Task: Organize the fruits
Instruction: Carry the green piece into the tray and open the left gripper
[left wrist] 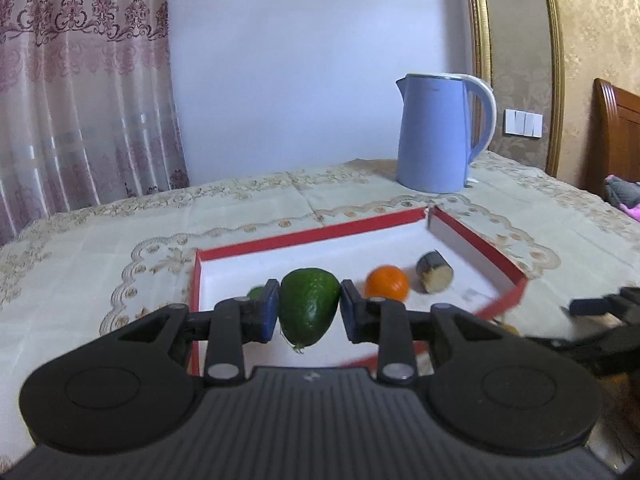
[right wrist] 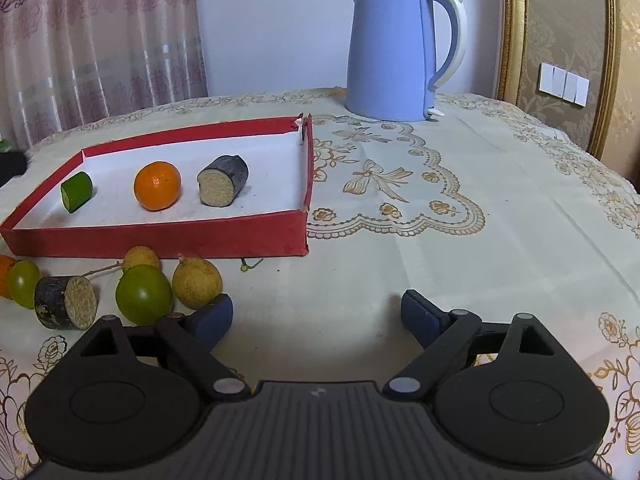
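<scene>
Blue-padded left gripper (left wrist: 308,312), lower centre of frame, clamps a dark green avocado (left wrist: 307,305) over the red-walled white tray (left wrist: 312,234). Right gripper (right wrist: 317,314) gapes wide, holding nothing; loose fruits, including a green round fruit (right wrist: 144,293), lie lower left.

A pale blue wall (left wrist: 280,60) stands behind the table (right wrist: 460,240), which wears a cream embroidered cloth. Pink patterned curtains (left wrist: 80,100) hang left; gold-framed damask wallpaper (right wrist: 568,40) and a white switch panel (right wrist: 564,82) sit right.
</scene>
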{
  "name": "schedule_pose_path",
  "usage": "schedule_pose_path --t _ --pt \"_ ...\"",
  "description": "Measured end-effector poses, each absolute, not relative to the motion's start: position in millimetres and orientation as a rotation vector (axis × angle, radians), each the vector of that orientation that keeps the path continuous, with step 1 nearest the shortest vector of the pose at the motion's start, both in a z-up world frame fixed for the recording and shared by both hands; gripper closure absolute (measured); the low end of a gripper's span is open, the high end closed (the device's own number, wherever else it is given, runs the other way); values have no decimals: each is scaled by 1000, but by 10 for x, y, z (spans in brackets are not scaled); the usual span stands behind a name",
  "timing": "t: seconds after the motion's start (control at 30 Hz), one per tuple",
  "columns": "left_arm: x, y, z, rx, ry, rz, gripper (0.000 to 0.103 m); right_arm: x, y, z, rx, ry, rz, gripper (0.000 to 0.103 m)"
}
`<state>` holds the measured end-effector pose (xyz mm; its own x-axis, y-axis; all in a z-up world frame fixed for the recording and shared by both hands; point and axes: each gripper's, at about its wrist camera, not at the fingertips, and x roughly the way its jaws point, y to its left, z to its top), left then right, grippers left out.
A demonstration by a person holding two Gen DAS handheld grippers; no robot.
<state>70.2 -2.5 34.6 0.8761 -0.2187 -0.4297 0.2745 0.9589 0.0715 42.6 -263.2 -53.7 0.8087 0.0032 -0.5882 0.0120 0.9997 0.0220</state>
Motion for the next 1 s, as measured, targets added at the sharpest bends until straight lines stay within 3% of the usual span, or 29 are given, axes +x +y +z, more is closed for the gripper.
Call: schedule_pose_path --t 1.0 --pt "1865 -396 -92 107 661 -136 74 437 -2627 -539 23 630 -4 9"
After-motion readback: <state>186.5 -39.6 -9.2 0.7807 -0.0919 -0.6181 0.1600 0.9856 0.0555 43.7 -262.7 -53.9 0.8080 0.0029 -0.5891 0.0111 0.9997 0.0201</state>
